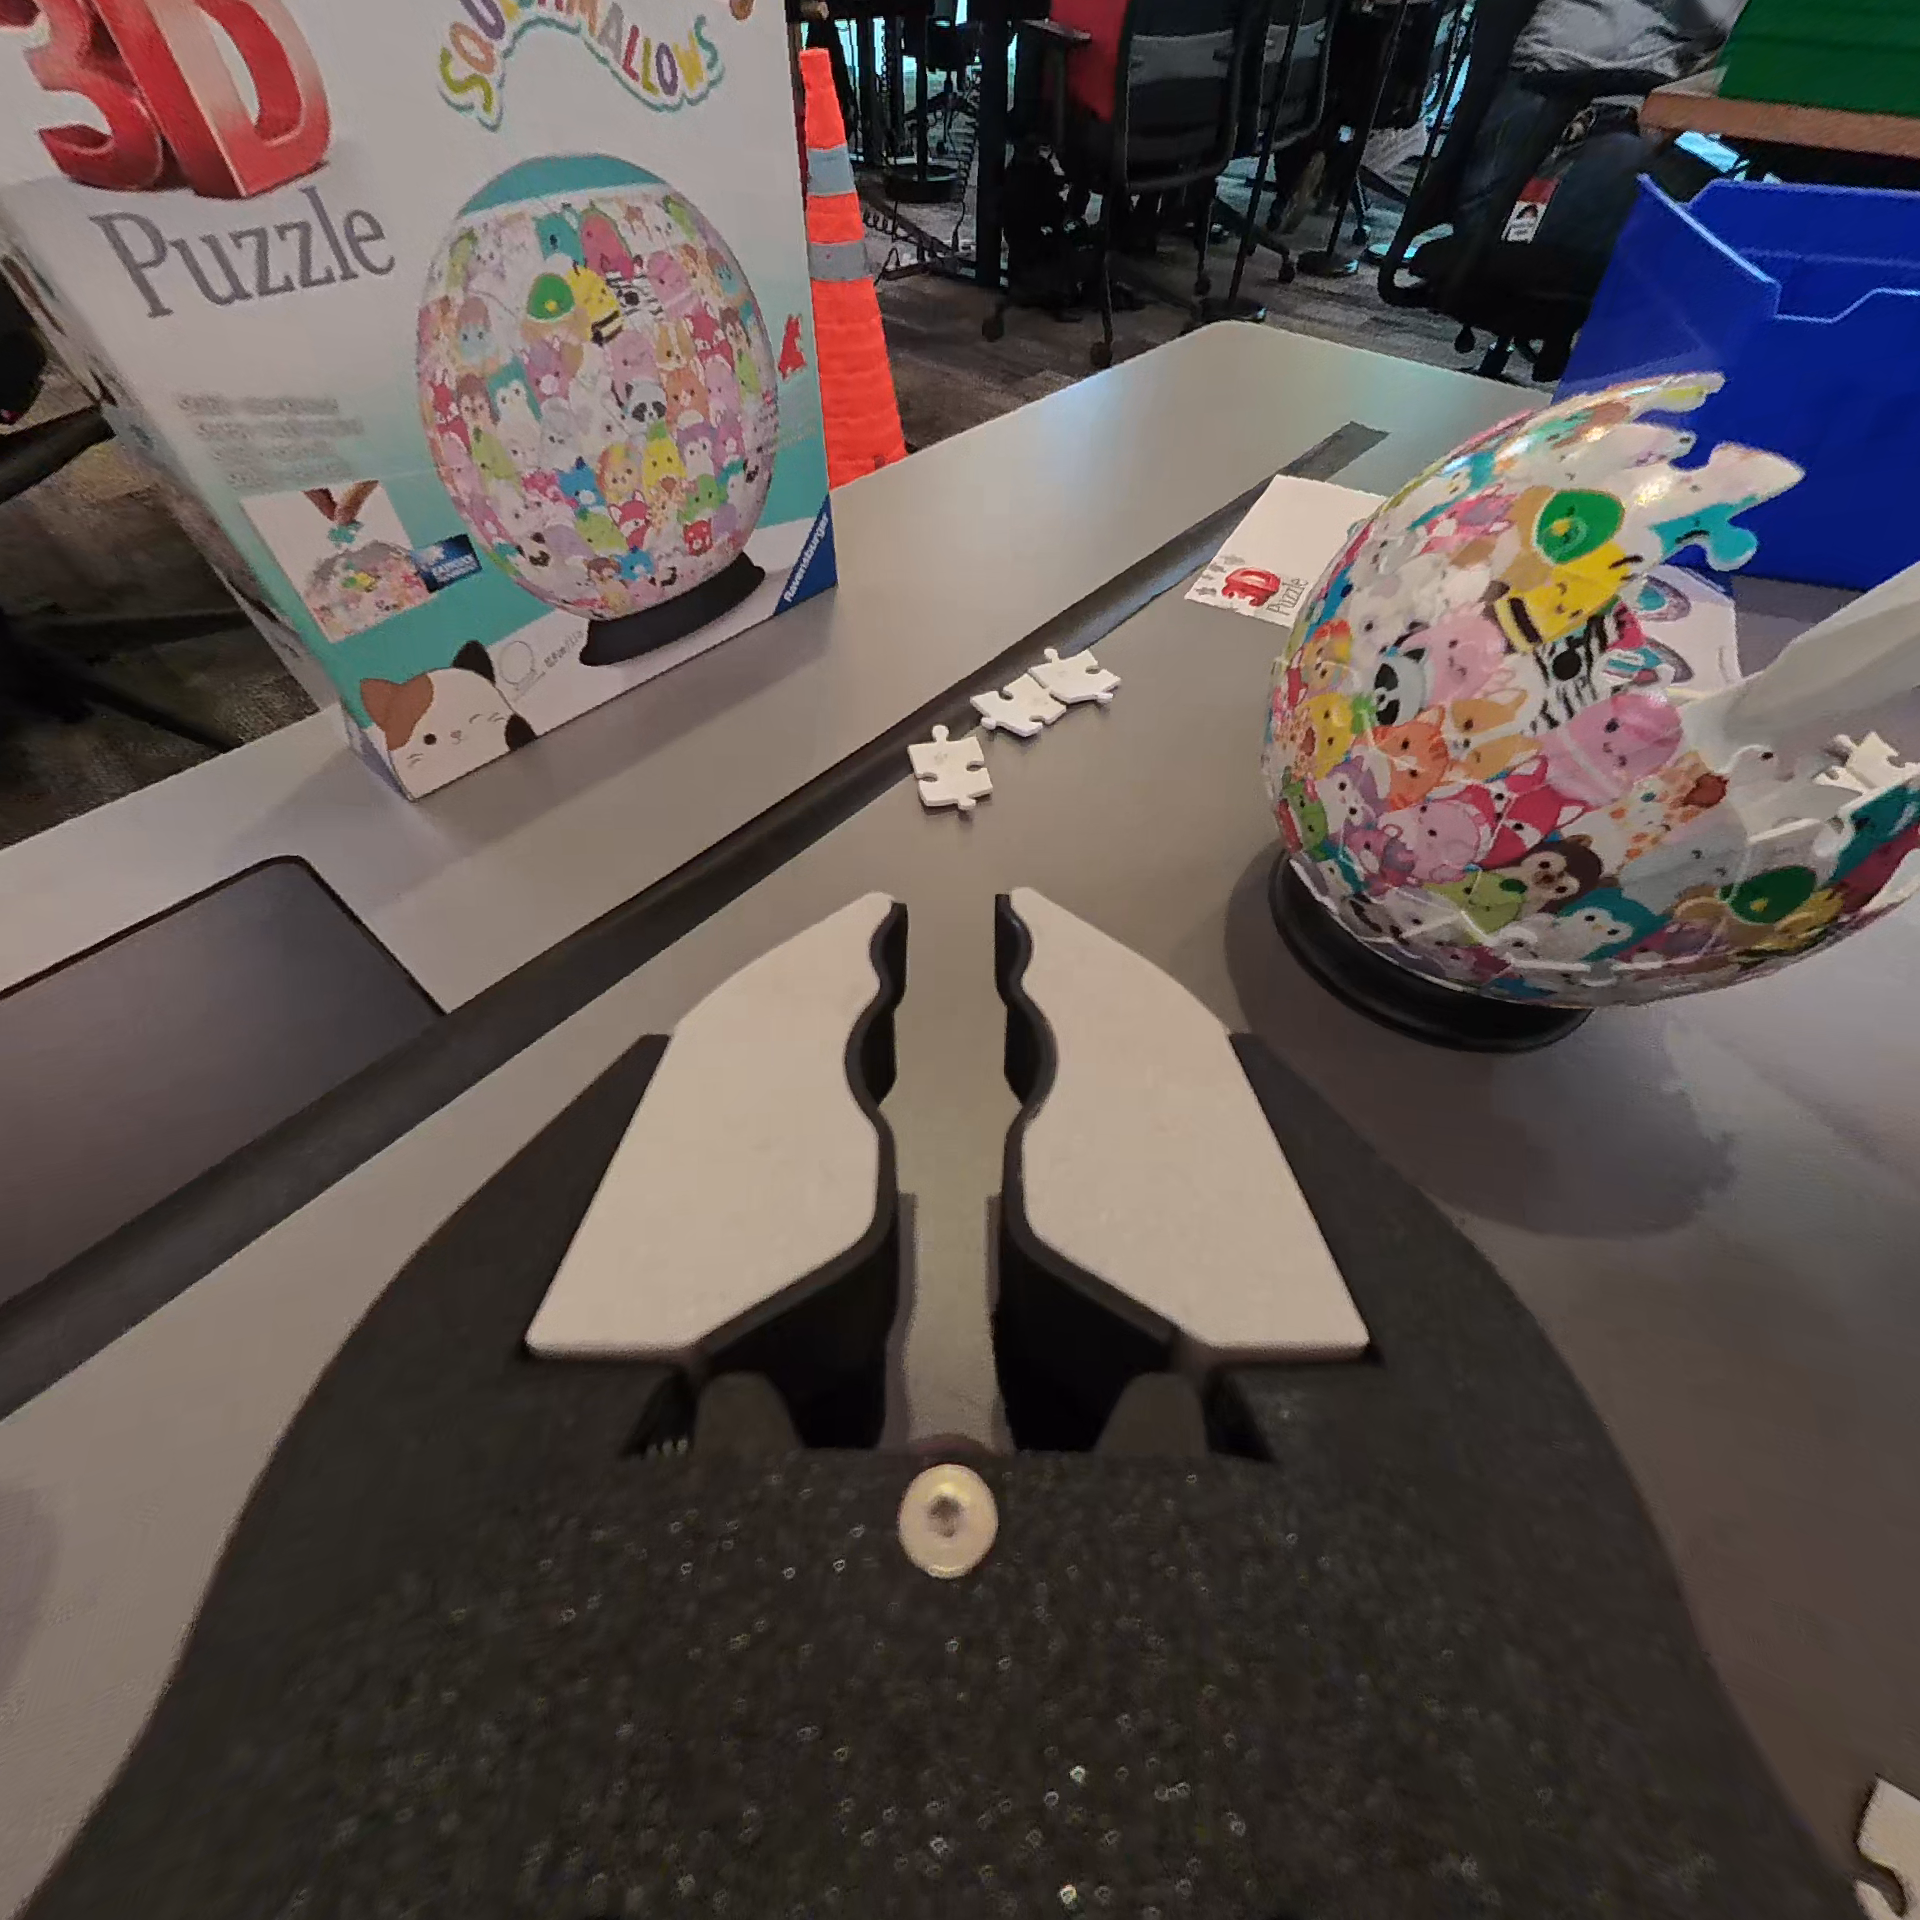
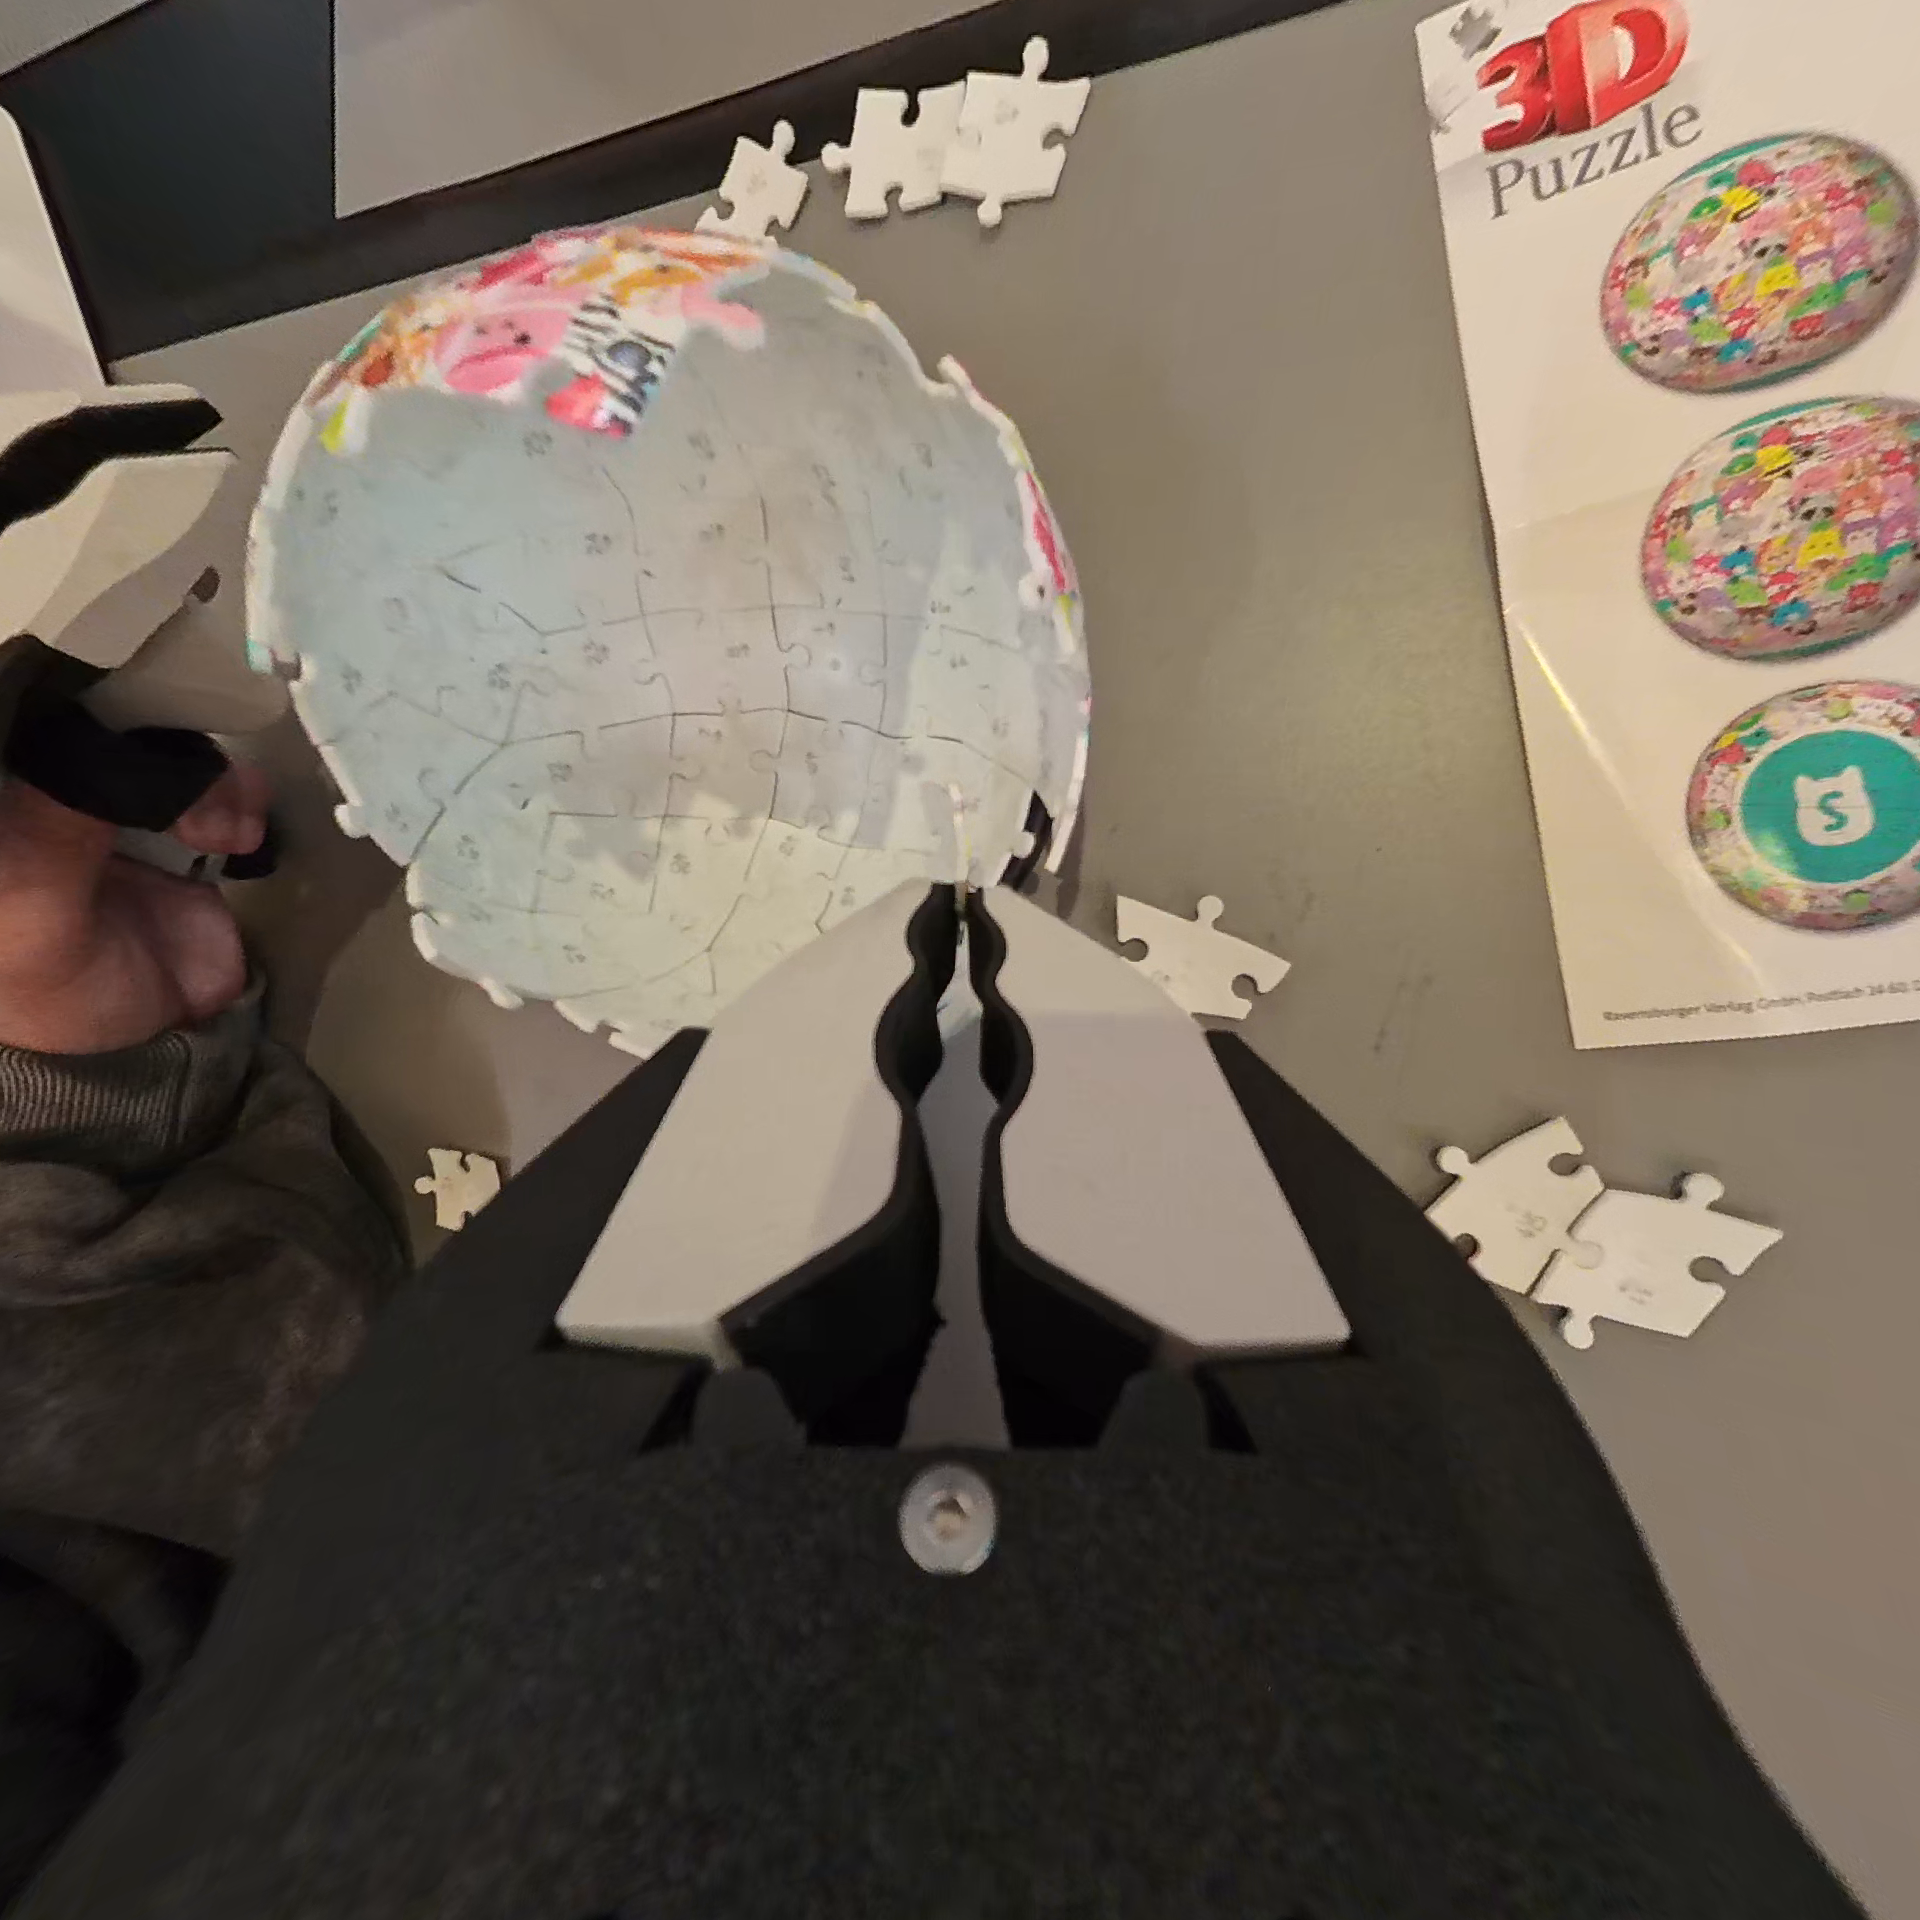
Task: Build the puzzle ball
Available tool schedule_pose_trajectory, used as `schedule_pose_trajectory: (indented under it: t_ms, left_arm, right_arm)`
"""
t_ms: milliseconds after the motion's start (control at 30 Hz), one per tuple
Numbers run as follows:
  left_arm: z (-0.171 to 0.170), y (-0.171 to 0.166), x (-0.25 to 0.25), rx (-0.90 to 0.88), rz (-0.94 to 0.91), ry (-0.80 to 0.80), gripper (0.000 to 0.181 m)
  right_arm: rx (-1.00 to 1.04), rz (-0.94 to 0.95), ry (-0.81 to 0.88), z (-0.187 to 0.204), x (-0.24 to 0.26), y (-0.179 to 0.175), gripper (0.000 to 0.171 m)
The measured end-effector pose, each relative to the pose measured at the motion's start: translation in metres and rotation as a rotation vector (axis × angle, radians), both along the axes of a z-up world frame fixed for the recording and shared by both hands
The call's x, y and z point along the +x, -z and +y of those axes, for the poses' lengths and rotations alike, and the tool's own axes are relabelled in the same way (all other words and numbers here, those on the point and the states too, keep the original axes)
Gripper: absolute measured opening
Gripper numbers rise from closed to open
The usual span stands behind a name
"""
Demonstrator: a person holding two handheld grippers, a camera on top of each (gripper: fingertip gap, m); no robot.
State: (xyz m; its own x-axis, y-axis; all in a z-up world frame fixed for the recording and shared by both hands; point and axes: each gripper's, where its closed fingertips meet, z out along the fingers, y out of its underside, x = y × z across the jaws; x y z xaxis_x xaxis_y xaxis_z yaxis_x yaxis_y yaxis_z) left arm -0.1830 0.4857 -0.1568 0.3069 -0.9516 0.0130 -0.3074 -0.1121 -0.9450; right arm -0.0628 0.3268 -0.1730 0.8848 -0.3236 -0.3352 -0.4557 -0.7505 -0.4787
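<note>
My right gripper (image 2: 961, 904) reaches over the half-built puzzle ball (image 2: 665, 644) from its near side, the jaws nearly closed on a thin white puzzle piece (image 2: 962, 871) held edge-on at the fingertips, right at the ball's open near-right rim. From this wrist view I look down into the hollow shell: pale inner faces of joined pieces, with a strip of printed colour along the far edge.

My left gripper (image 1: 948, 909) hangs above the grey table (image 1: 1091, 499), jaws parted and holding nothing, well apart from the ball (image 1: 1558, 707), which stands to its right on a black ring stand (image 1: 1413, 997). In that view the other gripper's white finger (image 1: 1829, 665) comes in from the right edge and meets the ball's jagged upper rim.

Three loose white pieces (image 1: 1013, 722) lie face down in a row on the table beyond my left gripper, between the ball and the upright puzzle box (image 1: 436, 395) at far left. An orange cone (image 1: 847, 291) stands behind the box and a blue bin (image 1: 1787, 343) sits beyond the ball.

In the right wrist view, more loose pieces lie near the ball: one (image 2: 1200, 956) just right of the fingertips, a joined pair (image 2: 1600, 1231) nearer and to the right, a small one (image 2: 455, 1184) at near left. A printed instruction sheet (image 2: 1558, 644) lies flat at right. A person's hand (image 2: 114, 914) grips the left gripper at the left edge.
</note>
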Motion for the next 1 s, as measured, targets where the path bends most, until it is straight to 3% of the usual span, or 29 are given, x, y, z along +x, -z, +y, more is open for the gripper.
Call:
schedule_pose_trajectory:
  t_ms: [733, 1000]
  left_arm:
    - [-0.008, -0.004, 0.003, 0.051, 0.002, 0.008, 0.016]
    - [-0.018, -0.005, 0.009, 0.112, 0.018, 0.047, 0.018]
  right_arm:
    - [-0.041, -0.046, 0.04, -0.001, 0.006, 0.012, 0.002]
    - [0.022, -0.033, 0.027, 0.002, 0.002, -0.008, 0.002]
